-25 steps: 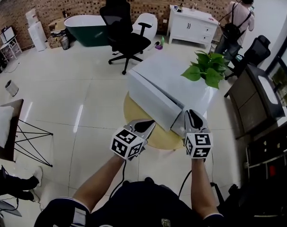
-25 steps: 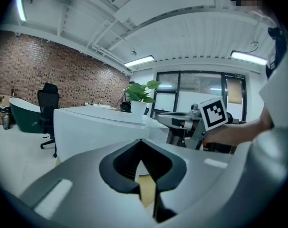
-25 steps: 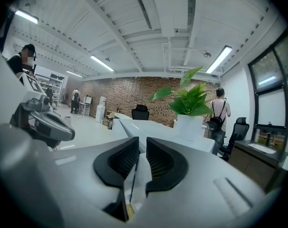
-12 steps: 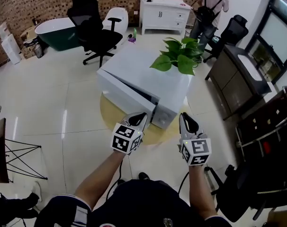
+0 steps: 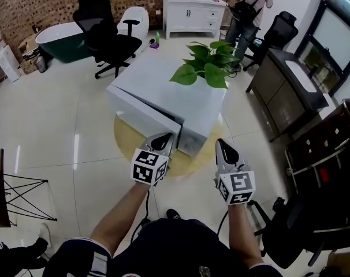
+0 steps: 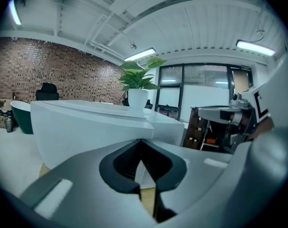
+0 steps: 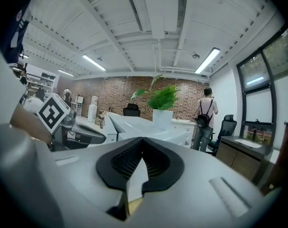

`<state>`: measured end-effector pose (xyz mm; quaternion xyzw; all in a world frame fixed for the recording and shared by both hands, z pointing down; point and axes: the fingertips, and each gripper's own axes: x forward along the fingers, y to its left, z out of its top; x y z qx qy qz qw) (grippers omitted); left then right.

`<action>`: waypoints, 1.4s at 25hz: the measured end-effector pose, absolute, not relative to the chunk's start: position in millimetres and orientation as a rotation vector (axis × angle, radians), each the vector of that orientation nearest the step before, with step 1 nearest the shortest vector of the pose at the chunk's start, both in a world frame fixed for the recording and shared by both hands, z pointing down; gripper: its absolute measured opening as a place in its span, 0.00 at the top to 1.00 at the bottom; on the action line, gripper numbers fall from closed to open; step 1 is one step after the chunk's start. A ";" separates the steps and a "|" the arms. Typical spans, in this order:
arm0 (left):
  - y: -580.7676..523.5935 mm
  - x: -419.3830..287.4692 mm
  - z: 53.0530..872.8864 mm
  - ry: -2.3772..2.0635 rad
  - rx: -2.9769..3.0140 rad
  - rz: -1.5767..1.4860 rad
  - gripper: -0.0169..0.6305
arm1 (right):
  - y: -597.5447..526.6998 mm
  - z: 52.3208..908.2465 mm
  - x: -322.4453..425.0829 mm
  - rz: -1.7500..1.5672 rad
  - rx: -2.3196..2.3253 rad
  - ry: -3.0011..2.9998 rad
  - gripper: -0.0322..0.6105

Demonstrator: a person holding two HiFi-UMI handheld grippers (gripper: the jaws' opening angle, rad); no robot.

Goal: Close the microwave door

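Observation:
The white microwave stands on a round wooden table, with a potted plant on top. Its door is slightly ajar, and a dark gap shows at the door's right edge. My left gripper is shut and empty, its tip just in front of that free edge. To the right of the microwave's front corner, my right gripper is also shut and empty. The left gripper view has the left gripper low before the microwave. The right gripper faces the microwave and plant.
A black office chair, a dark green bathtub and a white cabinet stand behind the microwave. A person with a backpack stands at the back right. Dark cabinets line the right side.
The head view has swung, so the microwave now sits further left and nearer. Both grippers stay shut just in front of it; the left tip is now at the door's free edge.

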<state>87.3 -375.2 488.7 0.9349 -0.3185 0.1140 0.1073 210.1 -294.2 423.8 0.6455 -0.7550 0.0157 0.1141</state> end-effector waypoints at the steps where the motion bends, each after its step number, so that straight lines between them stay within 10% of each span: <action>1: -376.7 89.0 488.7 -0.940 2.752 0.334 0.96 | -294.1 424.1 211.8 0.045 1.891 -2.214 0.95; 35: -381.9 99.0 468.7 -0.977 2.768 0.321 0.95 | -302.9 417.9 196.3 0.032 1.797 -2.343 0.95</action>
